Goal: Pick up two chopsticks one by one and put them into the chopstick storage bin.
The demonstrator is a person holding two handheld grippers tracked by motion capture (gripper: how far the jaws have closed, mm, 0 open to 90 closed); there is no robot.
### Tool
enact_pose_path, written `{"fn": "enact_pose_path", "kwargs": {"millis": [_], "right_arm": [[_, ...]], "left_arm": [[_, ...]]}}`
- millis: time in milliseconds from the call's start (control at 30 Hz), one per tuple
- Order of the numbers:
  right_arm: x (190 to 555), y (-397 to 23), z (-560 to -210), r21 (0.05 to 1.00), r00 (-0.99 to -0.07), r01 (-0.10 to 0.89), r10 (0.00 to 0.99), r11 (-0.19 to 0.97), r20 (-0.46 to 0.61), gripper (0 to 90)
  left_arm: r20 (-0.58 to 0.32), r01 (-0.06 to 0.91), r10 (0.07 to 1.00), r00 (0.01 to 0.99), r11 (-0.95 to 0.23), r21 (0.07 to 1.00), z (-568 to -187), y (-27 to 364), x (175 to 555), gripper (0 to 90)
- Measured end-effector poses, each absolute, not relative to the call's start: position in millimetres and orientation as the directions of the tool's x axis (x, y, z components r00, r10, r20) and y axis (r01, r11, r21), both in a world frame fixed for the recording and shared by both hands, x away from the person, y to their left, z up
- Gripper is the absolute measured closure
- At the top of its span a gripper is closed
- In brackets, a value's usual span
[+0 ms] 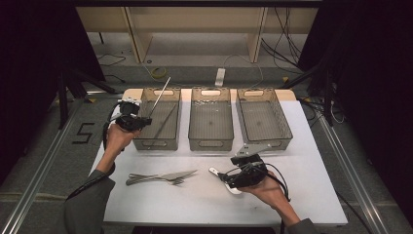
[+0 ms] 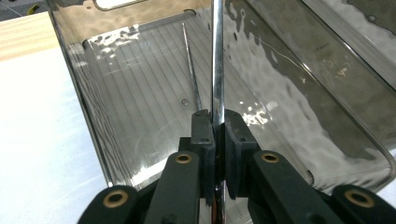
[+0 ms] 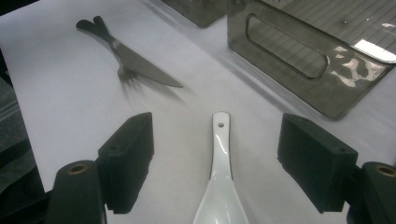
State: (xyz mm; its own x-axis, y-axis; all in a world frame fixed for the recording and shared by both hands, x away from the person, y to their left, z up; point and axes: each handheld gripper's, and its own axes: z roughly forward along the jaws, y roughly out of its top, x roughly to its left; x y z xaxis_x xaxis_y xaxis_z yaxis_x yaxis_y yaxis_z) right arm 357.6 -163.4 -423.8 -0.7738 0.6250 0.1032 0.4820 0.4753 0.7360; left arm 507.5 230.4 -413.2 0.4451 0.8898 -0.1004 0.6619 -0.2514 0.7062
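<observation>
1. The table [image 1: 316, 195] wears a white cover; on the floor off its left edge a black "5" [image 1: 84, 132] is marked, the one piece of writing that can be read.
2. Three smoky see-through bins stand in a row at the table's far edge: the left bin [image 1: 168, 141], middle bin [image 1: 210, 141] and right bin [image 1: 287, 129]. No label can be read on them.
3. The left gripper [image 1: 141, 120], at the left bin's near left corner, has its jaws closed tight on a thin metal rod [image 2: 217, 56] that slants up over the bin.
4. A second rod [image 2: 191, 65] lies on the left bin's floor.
5. The right gripper [image 3: 215, 158], in front of the right bin, holds its jaws wide apart, gripping nothing, either side of a white spoon [image 3: 219, 182] lying on the table.
6. A knife [image 1: 180, 174] and fork [image 1: 156, 181] lie crossed in front of the left bin.
</observation>
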Motion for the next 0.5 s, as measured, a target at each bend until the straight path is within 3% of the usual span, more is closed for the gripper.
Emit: {"fn": "enact_pose_path", "kwargs": {"millis": [433, 500], "right_arm": [[358, -161, -426, 0.729, -0.777, 0.484, 0.621, 0.485, 0.103, 28.0], [357, -160, -426, 0.726, -0.777, 0.486, 0.620, 0.486, 0.105, 28.0]], "left_arm": [[-0.080, 0.674, 0.900, 0.429, -0.260, 0.692, -424, 228, 511, 82.9], [-0.089, 0.675, 0.902, 0.423, -0.248, 0.695, -424, 229, 510, 79.4]]}}
